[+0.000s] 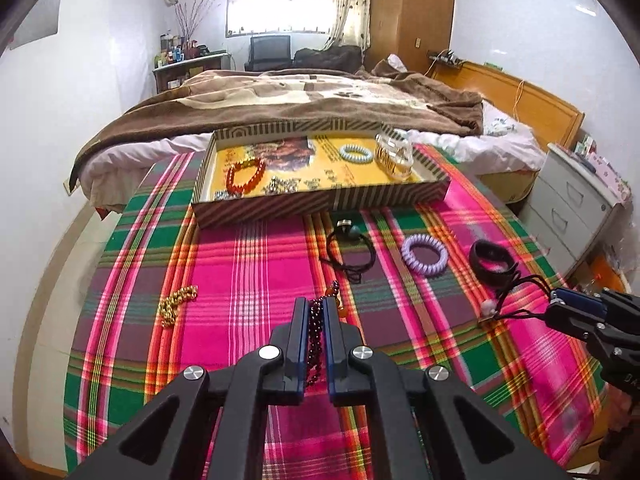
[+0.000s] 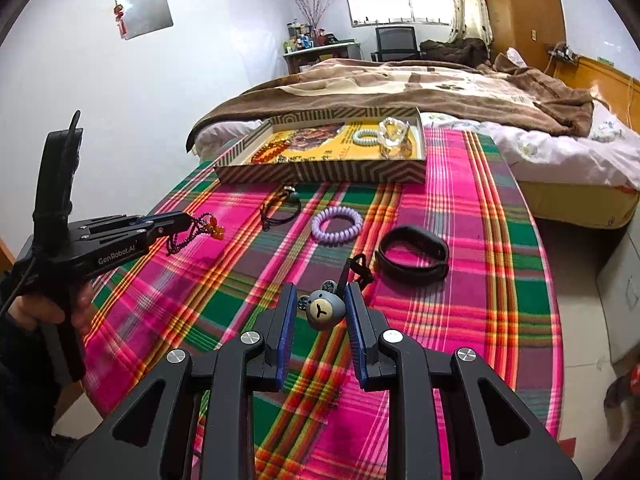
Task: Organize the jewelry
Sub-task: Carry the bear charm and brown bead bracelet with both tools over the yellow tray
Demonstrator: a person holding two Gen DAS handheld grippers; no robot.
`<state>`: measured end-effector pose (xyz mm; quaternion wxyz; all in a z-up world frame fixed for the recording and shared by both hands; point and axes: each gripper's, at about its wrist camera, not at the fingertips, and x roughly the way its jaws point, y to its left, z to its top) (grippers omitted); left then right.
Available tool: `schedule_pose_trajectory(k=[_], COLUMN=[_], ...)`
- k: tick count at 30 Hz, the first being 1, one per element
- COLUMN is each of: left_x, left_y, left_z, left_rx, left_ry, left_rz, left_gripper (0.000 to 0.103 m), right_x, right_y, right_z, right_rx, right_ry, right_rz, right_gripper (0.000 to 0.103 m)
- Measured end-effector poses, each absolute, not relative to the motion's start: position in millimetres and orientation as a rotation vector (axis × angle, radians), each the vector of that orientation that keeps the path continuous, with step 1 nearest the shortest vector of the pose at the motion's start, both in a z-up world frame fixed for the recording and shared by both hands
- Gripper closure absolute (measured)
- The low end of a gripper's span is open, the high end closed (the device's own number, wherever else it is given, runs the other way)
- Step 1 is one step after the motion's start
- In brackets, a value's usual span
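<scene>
Bedroom; plaid tabletop point(image 1: 248, 264). Both in pick-up step. Left gripper point(image 1: 316, 312) jaws clamped on dark bead strand point(image 1: 314, 336); right gripper point(image 2: 320, 304) jaws clamped on bear charm point(image 2: 323, 309). Next: carry both to striped tray point(image 1: 320, 200) at 12 o'clock, release.

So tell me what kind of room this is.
Most likely a home bedroom: a bed with a brown blanket, a wooden wardrobe and a curtained window. The work goes on at a table under a plaid cloth.
</scene>
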<state>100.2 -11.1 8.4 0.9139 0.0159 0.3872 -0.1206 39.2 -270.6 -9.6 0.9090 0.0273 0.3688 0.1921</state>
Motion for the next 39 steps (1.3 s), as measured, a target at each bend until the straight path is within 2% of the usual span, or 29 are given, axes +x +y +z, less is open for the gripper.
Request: schedule_pose_trajectory(k=[12,23,32,39], left_x=[120,180,249,311], left_y=[2,11,2,-4], left_z=[40,65,63,40], left_rx=[0.0,-0.02,-0.035,-0.054], left_ry=[0.749,0.723,0.745,0.787], left_rz=[-0.275,-0.297,-0.339,-0.357], left_gripper=[0.096,0.096,0.096,0.096], right_x=[62,127,198,255], right_y=[-265,-256,-239,-220], right_z=[24,48,44,27], right_rx=[0.053,0.089,0.105,0.091], right_ry=[0.691,0.671,0.704,0.758], right_rz=[0.406,0.412,0.402,0.382], right_gripper=[0.078,0.078,0.078,0.078])
